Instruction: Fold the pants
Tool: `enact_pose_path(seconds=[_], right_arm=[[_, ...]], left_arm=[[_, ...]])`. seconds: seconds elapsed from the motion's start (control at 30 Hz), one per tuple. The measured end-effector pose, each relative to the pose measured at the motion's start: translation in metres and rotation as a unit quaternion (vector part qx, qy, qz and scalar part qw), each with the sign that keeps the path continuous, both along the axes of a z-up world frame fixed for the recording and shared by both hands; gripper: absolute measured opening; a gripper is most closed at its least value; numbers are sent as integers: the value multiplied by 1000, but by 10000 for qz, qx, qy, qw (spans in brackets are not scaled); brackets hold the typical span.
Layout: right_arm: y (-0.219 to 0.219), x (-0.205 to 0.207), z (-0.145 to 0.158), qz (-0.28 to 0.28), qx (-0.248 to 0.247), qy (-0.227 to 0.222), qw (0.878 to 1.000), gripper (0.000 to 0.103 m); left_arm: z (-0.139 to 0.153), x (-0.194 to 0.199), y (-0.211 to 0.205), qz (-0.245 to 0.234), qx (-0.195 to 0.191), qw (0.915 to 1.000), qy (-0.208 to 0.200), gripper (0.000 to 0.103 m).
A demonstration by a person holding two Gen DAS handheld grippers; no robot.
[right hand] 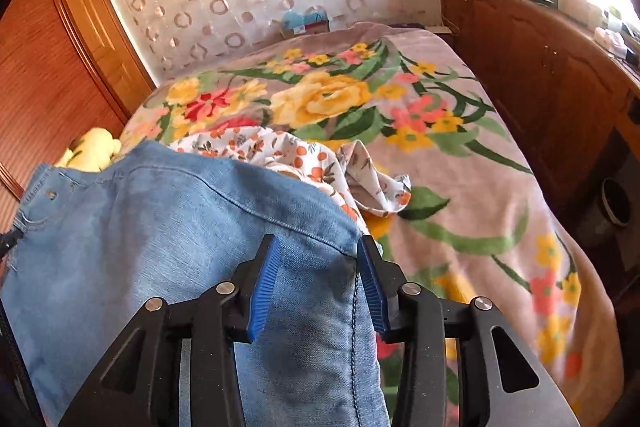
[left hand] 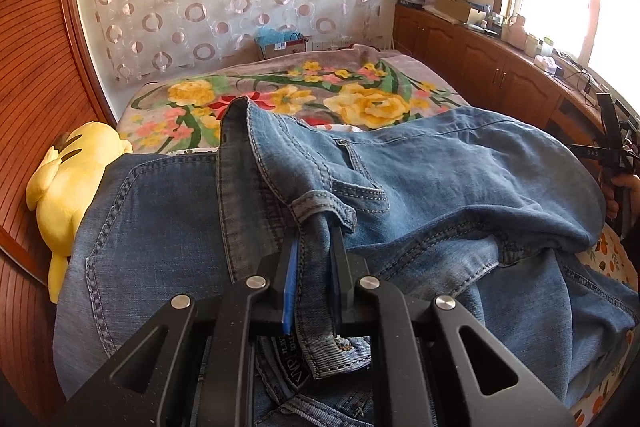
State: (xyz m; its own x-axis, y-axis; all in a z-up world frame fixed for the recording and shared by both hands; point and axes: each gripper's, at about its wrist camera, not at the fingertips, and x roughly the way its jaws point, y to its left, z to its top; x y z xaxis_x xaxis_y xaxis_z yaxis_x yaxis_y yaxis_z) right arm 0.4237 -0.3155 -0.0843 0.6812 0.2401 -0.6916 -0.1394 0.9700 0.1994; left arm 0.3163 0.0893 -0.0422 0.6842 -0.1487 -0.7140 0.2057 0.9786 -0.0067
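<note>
Blue denim pants (left hand: 440, 179) lie bunched across the near end of the bed. My left gripper (left hand: 316, 235) is shut on a folded strip of the waistband, which runs between its blue pads; a belt loop and the inner label show close by. In the right wrist view a smooth leg panel of the pants (right hand: 180, 227) spreads under my right gripper (right hand: 316, 241). Its jaws stand apart, the stitched side seam of the denim lies between them, and neither pad presses on the cloth.
A floral blanket (right hand: 460, 155) covers the bed, with a white orange-print cloth (right hand: 304, 155) crumpled beyond the pants. A yellow plush toy (left hand: 72, 179) lies against the wooden wardrobe (left hand: 32, 87) on the left. A cluttered wooden cabinet (left hand: 480, 67) runs along the right under the window.
</note>
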Motion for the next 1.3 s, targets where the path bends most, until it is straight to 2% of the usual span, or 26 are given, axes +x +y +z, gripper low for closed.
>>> enact_pose_path(seconds=[0.07,0.13,0.17,0.2,0.3,0.53,0.67,0.77,0.87,0.97,1.07,1.13,1.23,1.3], right_arm=[[2,0,3,29,-58,62,10000,41],[3,0,5,50,-48,30,10000,28],[3,0,5,88,-7,12,10000,15],[5,1,6,97,-55,-9,9999,9],[8,-6,11,98,-356,-96,9993,3],[-7,-8,31,-370,-392,-678,9962,3],[-6,3,43,-546,-604,-910,9925,3],[3,12,41,-615,-773,-895,9911,3],[13,8,38,-632,-718,-814,9921,3],[15,-8,44,-574,-702,-882,9920,7],[20,-31,54,-470,-762,-1000,9909,8],[23,-54,61,-359,-757,-1100,9904,10],[29,-86,68,-177,-755,-1207,9897,17],[35,-108,71,-71,-731,-1268,9892,29]], left_arm=[[-1,0,-1,-3,14,10000,17,14],[-3,0,-2,-1,19,10000,31,14],[-4,0,-2,-1,22,10000,40,14],[-4,0,-3,-2,28,10000,46,14],[-4,0,-4,-4,39,10000,49,14],[4,-2,-2,53,-28,9999,-133,14],[14,1,-3,48,-69,9996,-280,14],[18,2,-7,24,-35,9994,-329,14],[21,-2,-10,-34,4,9994,-333,14],[24,-10,-10,-93,32,9995,-301,22],[32,-26,-5,-177,-28,9991,-396,36],[38,-38,-3,-235,-103,9985,-488,52],[45,-56,-1,-271,-96,9979,-587,56],[47,-70,2,-275,-104,9977,-610,58]])
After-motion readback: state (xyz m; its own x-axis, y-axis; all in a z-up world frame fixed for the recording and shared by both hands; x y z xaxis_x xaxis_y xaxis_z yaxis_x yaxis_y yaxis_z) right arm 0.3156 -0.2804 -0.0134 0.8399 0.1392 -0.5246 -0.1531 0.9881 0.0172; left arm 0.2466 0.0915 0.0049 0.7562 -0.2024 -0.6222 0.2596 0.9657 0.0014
